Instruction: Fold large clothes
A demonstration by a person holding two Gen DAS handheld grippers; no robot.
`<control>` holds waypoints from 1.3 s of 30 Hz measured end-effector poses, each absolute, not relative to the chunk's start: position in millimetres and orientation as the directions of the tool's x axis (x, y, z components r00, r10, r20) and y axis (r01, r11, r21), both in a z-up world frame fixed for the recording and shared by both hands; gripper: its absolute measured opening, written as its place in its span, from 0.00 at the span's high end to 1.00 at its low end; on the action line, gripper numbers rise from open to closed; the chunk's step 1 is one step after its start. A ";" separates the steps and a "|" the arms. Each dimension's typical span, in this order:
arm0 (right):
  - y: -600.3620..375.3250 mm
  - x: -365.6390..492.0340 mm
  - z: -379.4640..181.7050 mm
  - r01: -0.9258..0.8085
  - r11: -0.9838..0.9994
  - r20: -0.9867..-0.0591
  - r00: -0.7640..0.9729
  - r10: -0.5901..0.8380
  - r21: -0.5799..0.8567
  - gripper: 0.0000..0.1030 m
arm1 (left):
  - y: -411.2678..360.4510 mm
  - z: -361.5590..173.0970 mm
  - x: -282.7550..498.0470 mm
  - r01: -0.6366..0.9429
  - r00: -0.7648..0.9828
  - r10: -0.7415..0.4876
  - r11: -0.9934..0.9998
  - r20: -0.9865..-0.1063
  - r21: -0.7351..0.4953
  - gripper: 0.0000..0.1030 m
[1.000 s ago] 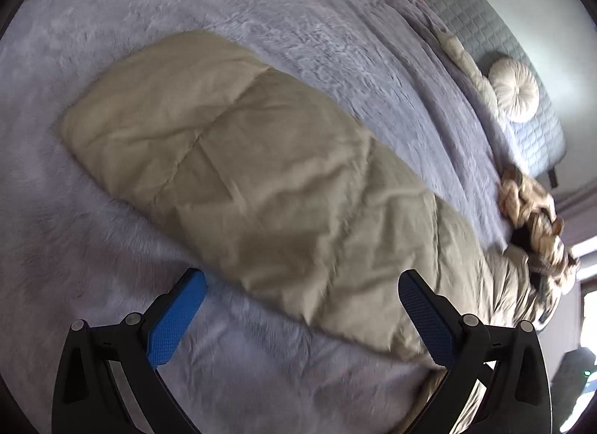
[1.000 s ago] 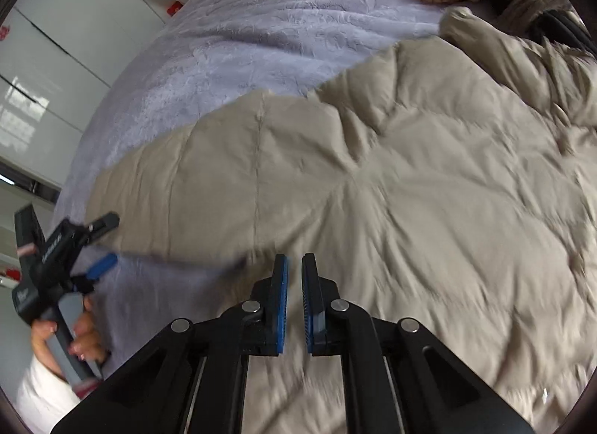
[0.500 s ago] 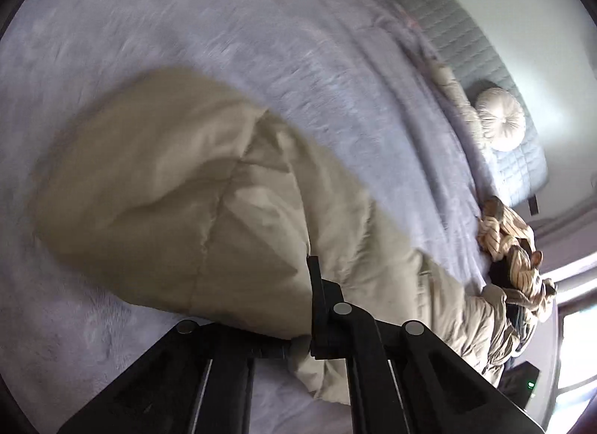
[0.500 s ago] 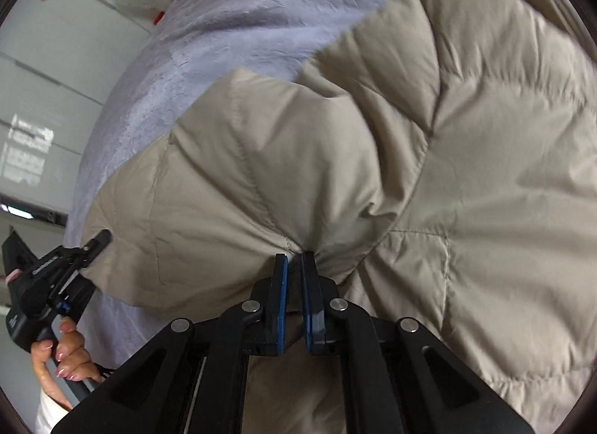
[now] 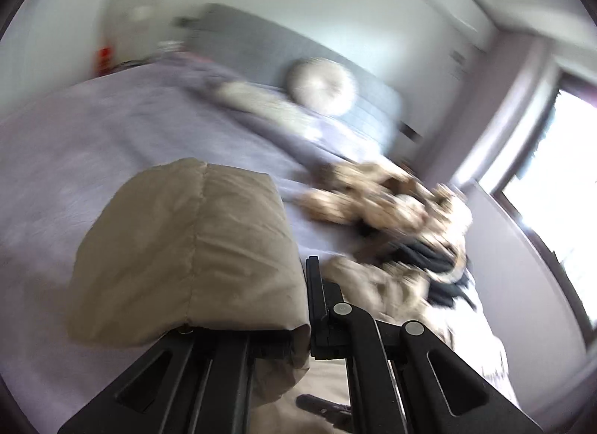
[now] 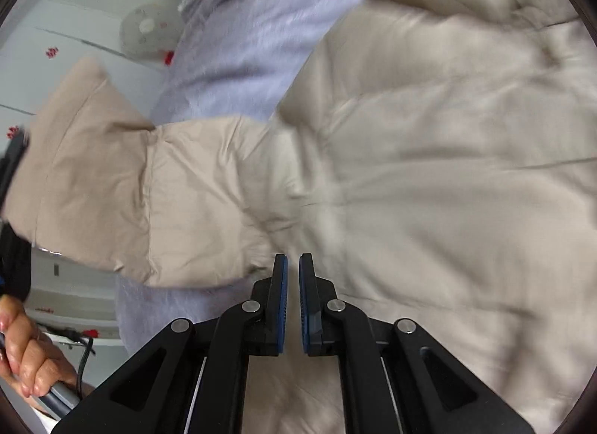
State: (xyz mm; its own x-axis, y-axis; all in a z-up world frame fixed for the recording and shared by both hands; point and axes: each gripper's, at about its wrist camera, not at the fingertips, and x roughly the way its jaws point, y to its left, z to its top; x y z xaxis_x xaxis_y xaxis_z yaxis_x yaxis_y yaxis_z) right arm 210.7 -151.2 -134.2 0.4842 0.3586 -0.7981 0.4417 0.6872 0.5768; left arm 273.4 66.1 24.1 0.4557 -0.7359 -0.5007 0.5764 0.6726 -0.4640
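Observation:
A large beige quilted coat [image 6: 429, 173] lies on the lilac bed cover [image 6: 261, 42]. My left gripper [image 5: 304, 285] is shut on the coat's hem end [image 5: 186, 255] and holds it lifted off the bed; the fabric drapes over the left finger and hides it. In the right wrist view that lifted end [image 6: 93, 180] hangs in the air at left. My right gripper [image 6: 293, 273] is shut, its blue pads nearly touching, just above the coat's body; no fabric shows between the pads.
A pile of striped and dark clothes [image 5: 391, 217] lies at the bed's right side. A round white cushion [image 5: 322, 85] leans on the grey headboard [image 5: 261, 46]. A window [image 5: 552, 188] is at right. A fan [image 6: 147, 31] stands by white wardrobes.
My left gripper closed on the coat's end and raised it high off the bed, tilting toward the headboard. My right gripper let go of the pinched fabric and stays shut.

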 end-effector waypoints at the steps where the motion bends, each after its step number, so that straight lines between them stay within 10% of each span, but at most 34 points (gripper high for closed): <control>1: -162.4 201.3 -127.0 0.453 0.691 -0.804 0.492 0.334 0.564 0.95 | 45.4 25.0 263.1 0.611 0.433 -0.745 0.656 -0.507 -0.443 0.93; 13: -300.2 72.3 -117.8 0.678 0.628 -0.891 0.451 0.056 0.382 0.92 | -153.8 -91.1 157.9 0.805 0.254 -0.520 0.581 -0.816 -0.120 0.92; 15: -311.2 61.0 -118.5 0.686 0.620 -0.891 0.451 0.048 0.381 0.92 | -149.8 -95.7 155.9 0.798 0.250 -0.494 0.592 -0.833 -0.112 0.84; 17: -316.3 59.1 -121.8 0.689 0.615 -0.889 0.455 0.047 0.385 0.92 | -150.3 -100.7 158.3 0.801 0.234 -0.496 0.585 -0.836 -0.123 0.33; 18: -315.6 63.3 -123.7 0.688 0.616 -0.889 0.457 0.045 0.384 0.92 | -146.2 -94.7 157.4 0.800 0.257 -0.498 0.591 -0.828 -0.107 0.25; 23: -308.9 73.3 -108.7 0.647 0.672 -0.887 0.460 0.031 0.359 0.91 | -121.2 -83.8 150.4 0.784 0.319 -0.475 0.618 -0.820 -0.053 0.24; 25: -294.8 78.5 -95.4 0.598 0.731 -0.884 0.468 0.014 0.328 0.76 | -94.5 -77.2 155.9 0.744 0.365 -0.471 0.666 -0.803 -0.053 0.24; 27: -278.5 82.9 -82.8 0.543 0.788 -0.874 0.486 -0.013 0.290 0.24 | -62.3 -70.5 164.5 0.673 0.442 -0.425 0.740 -0.790 -0.021 0.24; 39: -120.7 198.9 -105.2 0.059 0.953 -0.831 0.476 -0.288 -0.296 0.21 | 44.2 -147.8 244.4 0.326 0.412 -0.171 0.945 -0.895 -0.030 0.24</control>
